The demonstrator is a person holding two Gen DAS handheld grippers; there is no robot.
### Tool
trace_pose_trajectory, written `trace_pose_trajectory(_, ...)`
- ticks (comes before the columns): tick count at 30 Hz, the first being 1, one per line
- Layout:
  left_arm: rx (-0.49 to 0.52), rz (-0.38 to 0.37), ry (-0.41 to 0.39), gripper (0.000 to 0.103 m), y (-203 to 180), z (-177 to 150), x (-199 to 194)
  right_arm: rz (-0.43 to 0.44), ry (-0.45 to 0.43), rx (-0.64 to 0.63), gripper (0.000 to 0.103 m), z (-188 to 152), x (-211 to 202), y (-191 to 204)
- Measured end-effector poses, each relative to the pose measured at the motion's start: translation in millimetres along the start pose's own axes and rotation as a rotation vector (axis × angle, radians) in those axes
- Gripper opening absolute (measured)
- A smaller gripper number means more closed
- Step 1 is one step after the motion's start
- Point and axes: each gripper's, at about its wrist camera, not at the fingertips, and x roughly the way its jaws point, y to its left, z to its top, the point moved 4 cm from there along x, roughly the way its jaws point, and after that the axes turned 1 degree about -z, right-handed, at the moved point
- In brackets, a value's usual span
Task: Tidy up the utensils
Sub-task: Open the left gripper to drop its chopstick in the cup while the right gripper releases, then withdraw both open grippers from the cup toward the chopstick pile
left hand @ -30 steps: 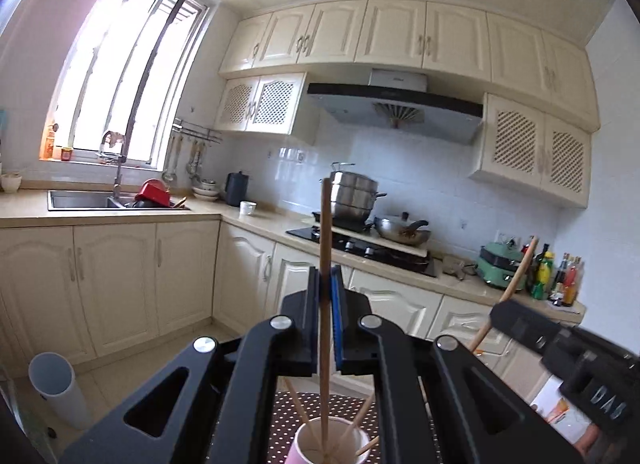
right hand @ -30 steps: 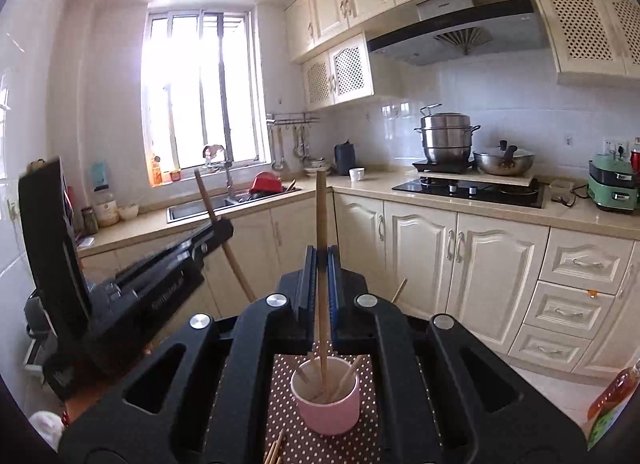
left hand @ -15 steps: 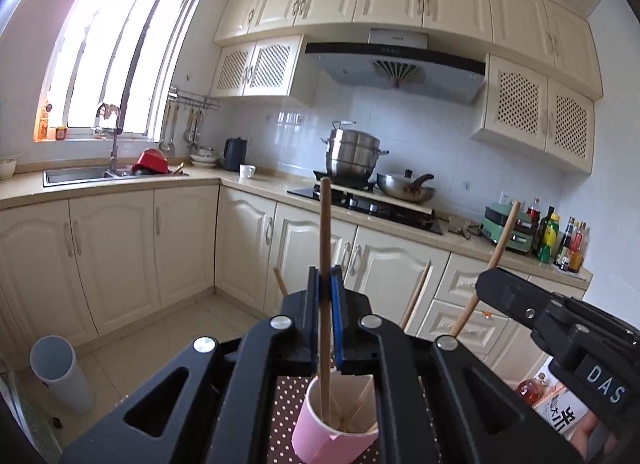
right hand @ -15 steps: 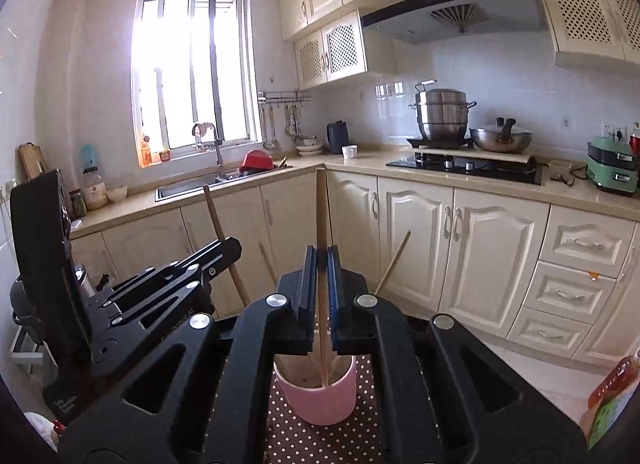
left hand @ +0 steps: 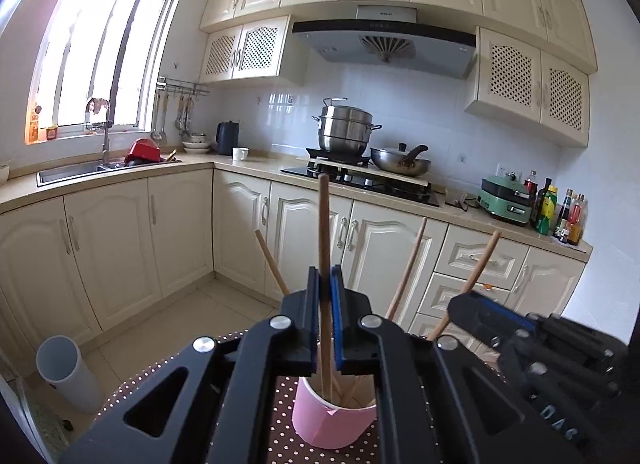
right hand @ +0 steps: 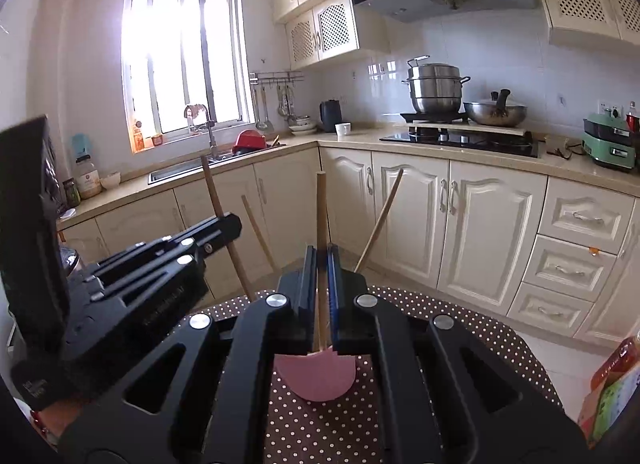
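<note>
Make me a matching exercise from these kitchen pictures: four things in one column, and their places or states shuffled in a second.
Things:
1. pink cup
2. steel steamer pot
3. red bowl
4. left gripper

Places or states:
A. by the sink
B. on the dotted cloth
C. shut on a wooden chopstick
D. on the stove

Pairs: 1-B, 2-D, 3-A, 4-C

Cream cabinets (left hand: 112, 240) line an L-shaped counter (right hand: 460, 152); bright window (right hand: 180, 60) over the sink (left hand: 72, 172), hood (left hand: 384, 44) above the hob (left hand: 360, 180), tiled floor (left hand: 172, 324).
</note>
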Motion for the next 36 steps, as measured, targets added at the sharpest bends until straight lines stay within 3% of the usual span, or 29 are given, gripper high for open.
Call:
trace_pose_trajectory(5,0.018,0.011,0.037,0.009,-1,-2,1,-0.009,0.009,0.007,0.006,-6,2,-2)
trace_pose_trajectory(7,0.018,0.013,0.047,0.024,-2,-3,0,-0.012,0.009,0.008,0.006,-6,2,-3)
trace_pose_trajectory(11,0.014,0.026,0.059,0.029,-1,-3,-3,-0.015,0.010,0.004,0.006,-7,1,-2)
trace_pose_trajectory(13,0.008,0.034,0.055,0.037,0,-1,-8,-0.013,0.006,-0.002,0.006,-8,0,-1)
trace_pose_trajectory(18,0.021,0.057,0.047,0.045,2,-1,-23,-0.005,0.013,0.004,0.006,-10,-3,0)
trace_pose_trajectory(25,0.019,0.107,0.041,0.053,7,0,-54,-0.015,-0.003,0.001,0.008,-7,-19,3)
trace_pose_trajectory(27,0.023,0.114,0.036,0.054,7,2,-65,-0.016,-0.011,0.001,0.019,-7,-28,5)
trace_pose_trajectory(28,0.027,0.119,0.031,0.056,7,2,-72,-0.014,-0.020,0.005,0.035,-6,-33,6)
trace_pose_trajectory(29,0.034,0.122,0.026,0.058,7,2,-80,-0.015,-0.030,0.007,0.057,-6,-38,7)
trace_pose_trajectory(36,0.058,0.138,-0.012,0.068,7,1,-132,-0.023,-0.105,-0.019,0.060,-3,-85,14)
